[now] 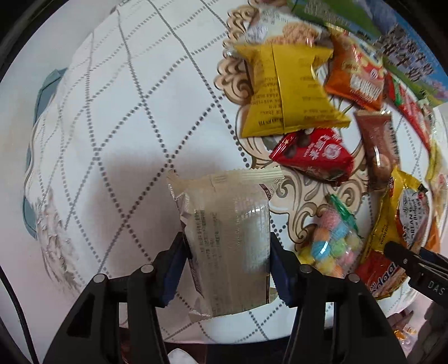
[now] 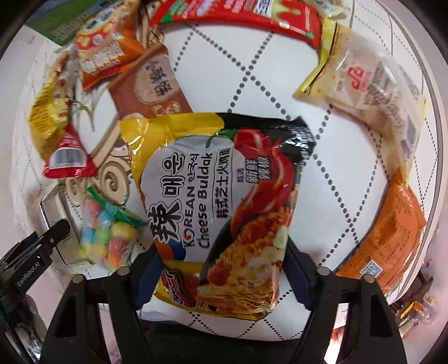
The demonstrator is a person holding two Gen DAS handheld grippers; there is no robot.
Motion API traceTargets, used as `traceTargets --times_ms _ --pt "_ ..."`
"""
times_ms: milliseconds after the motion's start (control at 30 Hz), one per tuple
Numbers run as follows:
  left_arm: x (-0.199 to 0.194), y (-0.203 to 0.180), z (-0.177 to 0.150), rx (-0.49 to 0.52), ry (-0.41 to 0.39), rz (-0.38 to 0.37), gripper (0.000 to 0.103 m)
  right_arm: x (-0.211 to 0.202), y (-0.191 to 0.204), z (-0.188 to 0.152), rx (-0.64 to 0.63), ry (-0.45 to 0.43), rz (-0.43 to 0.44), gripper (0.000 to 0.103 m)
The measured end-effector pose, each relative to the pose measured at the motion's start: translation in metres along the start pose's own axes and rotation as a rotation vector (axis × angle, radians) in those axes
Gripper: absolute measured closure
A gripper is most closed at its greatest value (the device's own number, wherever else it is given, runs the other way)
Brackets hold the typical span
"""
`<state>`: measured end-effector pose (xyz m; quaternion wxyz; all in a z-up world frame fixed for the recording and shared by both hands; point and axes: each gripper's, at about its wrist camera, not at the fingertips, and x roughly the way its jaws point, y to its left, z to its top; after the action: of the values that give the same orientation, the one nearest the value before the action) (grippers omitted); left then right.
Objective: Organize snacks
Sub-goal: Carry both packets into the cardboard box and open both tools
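Note:
My left gripper [image 1: 227,252] is shut on a beige snack packet [image 1: 228,240], held upright just above the white quilted tablecloth [image 1: 112,126]. My right gripper [image 2: 221,268] is shut on a yellow and black Korean Cheese Buldak noodle packet [image 2: 221,201], held over the cloth. Beside each lies a clear bag of coloured candies [image 1: 333,240], which also shows in the right wrist view [image 2: 107,235]. The right gripper shows at the right edge of the left wrist view [image 1: 403,257]; the left gripper shows at the left edge of the right wrist view [image 2: 53,232].
Snacks lie scattered: a yellow packet [image 1: 288,92], a red triangular packet [image 1: 313,154], a brown packet [image 1: 378,145], an orange packet [image 1: 355,78]. In the right wrist view lie a long red packet [image 2: 252,16], a clear yellow-edged packet [image 2: 364,86] and an orange packet [image 2: 389,232].

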<state>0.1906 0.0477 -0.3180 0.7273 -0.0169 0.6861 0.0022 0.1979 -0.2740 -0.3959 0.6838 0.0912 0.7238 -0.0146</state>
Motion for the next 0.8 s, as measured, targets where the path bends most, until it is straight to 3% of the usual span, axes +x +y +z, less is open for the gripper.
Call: traceTargets --times_ms 167,267,433,600,800 --pt "-0.012 0.002 -0.005 -0.015 -0.004 -0.008 0.05 -0.001 -0.009 -0.002 -0.028 0.006 0.022 0.028" --pt "0.007 -0.003 -0.001 -0.024 0.043 0.001 0.05 0.019 -0.01 0.004 -0.023 0.048 0.037 0.017" --pt "0.025 -0.016 0.005 -0.019 0.083 0.025 0.05 0.046 -0.002 0.017 -0.045 0.076 -0.039 0.015" --pt "-0.01 -0.023 0.01 -0.017 0.045 0.009 0.05 0.027 -0.001 0.012 -0.101 0.013 -0.026 0.017" --pt "-0.094 -0.038 0.025 -0.023 -0.054 -0.082 0.05 -0.036 -0.021 0.01 -0.087 -0.073 0.128 0.016"
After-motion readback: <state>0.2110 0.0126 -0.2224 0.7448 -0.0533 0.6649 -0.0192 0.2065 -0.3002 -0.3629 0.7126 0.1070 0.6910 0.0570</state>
